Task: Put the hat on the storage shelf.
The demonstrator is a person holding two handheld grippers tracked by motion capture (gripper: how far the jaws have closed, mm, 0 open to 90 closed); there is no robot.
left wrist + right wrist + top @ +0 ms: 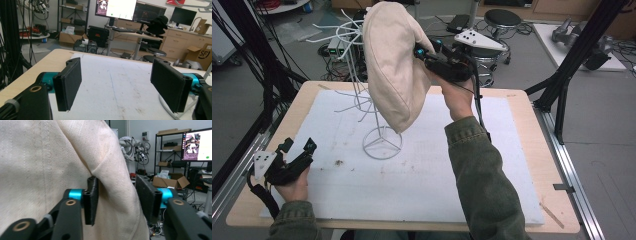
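Cream cloth hat [393,65] held up in the upper centre of the high view, above and partly in front of a white wire stand [374,117]; hangs with its lower edge tilted down toward the stand's round base. Fills the left and centre of the right gripper view [50,165], a fold of fabric running between the two black jaws. Right hand-held gripper [422,55] reaching the hat's right edge from the right, jaws set on either side of that fold; left pad against the cloth, a slim gap visible at the right pad, so cannot tell whether firmly clamped or merely around it. Right hand [458,97] below the gripper, olive sleeve [482,175] stretching down to the bottom edge. Grey three-cornered plate [478,39] riding on top, upper right of centre.

Stand planted on a white foam sheet [422,170] covering most of the wooden tabletop [537,130]; a few brown specks on the sheet left of centre.

Left hand-held gripper [297,147] resting low at the lower left of the high view, near the sheet's left edge, well apart from the stand. Jaws spread wide in the left gripper view [120,82], bare foam between them.

Beyond the tabletop: black stool [502,20], cables, desks and monitor [116,8] in the background.
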